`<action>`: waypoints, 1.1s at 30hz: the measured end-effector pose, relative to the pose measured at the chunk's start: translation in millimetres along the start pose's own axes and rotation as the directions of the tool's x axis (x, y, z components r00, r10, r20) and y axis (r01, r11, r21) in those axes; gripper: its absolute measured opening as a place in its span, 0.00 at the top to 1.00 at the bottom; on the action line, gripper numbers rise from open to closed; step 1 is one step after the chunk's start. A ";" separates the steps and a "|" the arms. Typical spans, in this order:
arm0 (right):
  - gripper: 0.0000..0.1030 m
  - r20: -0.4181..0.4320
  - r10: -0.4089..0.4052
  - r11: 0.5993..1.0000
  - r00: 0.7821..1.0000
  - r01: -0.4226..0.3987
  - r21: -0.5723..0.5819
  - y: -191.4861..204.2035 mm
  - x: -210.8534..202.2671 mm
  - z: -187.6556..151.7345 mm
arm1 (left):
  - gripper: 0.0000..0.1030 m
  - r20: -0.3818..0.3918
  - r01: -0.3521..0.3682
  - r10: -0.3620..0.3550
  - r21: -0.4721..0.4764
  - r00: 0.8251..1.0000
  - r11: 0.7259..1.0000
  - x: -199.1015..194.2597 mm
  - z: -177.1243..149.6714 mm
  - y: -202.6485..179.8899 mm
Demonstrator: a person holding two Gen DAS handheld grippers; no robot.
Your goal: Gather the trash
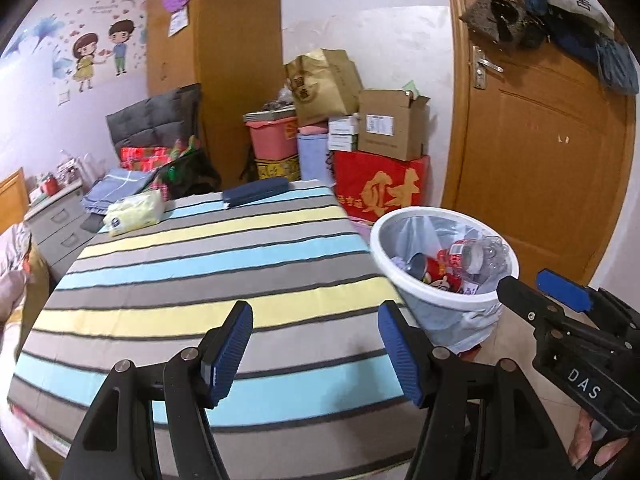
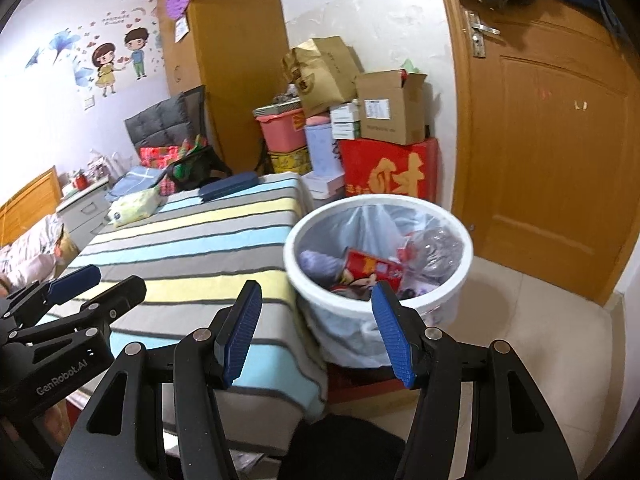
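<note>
A white trash bin [image 1: 416, 284] [image 2: 448, 216] with a pale plastic liner stands on the floor by the bed's corner. Inside lie a red package [image 2: 372, 268], a crumpled clear bottle [image 1: 486, 254] and other scraps. My left gripper [image 1: 316, 344] hovers open over the striped bedspread [image 1: 208, 264] with nothing between its blue pads. My right gripper [image 2: 316, 328] is open too, empty, at the bin's near rim and the bed's corner. Each gripper shows at the edge of the other's view, the right gripper [image 1: 540, 284] and the left gripper [image 2: 104, 280].
On the bed's far end lie a yellow tissue pack [image 1: 134, 212], a dark blue case [image 1: 256, 192] and folded clothes [image 1: 116, 188]. Stacked boxes [image 1: 384, 168] and a pink bin [image 1: 272, 136] fill the corner. A wooden door [image 1: 540, 140] is at right, tiled floor [image 2: 520, 320] before it.
</note>
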State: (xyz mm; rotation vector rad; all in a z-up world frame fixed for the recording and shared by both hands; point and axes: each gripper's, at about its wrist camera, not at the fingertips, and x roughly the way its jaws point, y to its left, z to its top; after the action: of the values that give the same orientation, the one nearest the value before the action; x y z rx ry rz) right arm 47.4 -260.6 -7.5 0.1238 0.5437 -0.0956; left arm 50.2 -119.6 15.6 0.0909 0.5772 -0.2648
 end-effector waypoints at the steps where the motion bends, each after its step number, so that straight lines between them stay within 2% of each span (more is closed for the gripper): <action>1: 0.43 0.003 0.001 1.000 1.000 -0.001 -0.005 2.7 -1.5 -1.3 | 0.37 0.002 -0.008 0.008 -0.002 1.000 1.000 -2.1 -2.9 1.8; 12: 0.43 0.014 0.021 0.999 1.000 -0.020 -0.034 20.5 -5.4 -6.4 | 0.37 0.013 -0.021 0.021 -0.023 1.000 1.000 -12.1 -12.1 11.8; 33: 0.43 0.031 0.017 0.999 0.999 -0.016 -0.045 28.5 -11.9 -9.1 | 0.37 0.018 -0.009 0.010 -0.024 1.000 1.000 -16.4 -15.2 10.1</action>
State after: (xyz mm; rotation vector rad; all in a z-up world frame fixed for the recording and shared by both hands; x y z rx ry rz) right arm 36.1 -230.4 -6.4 0.0831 0.5132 -0.0692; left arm 31.7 -103.8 12.1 0.0683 0.5615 -0.2493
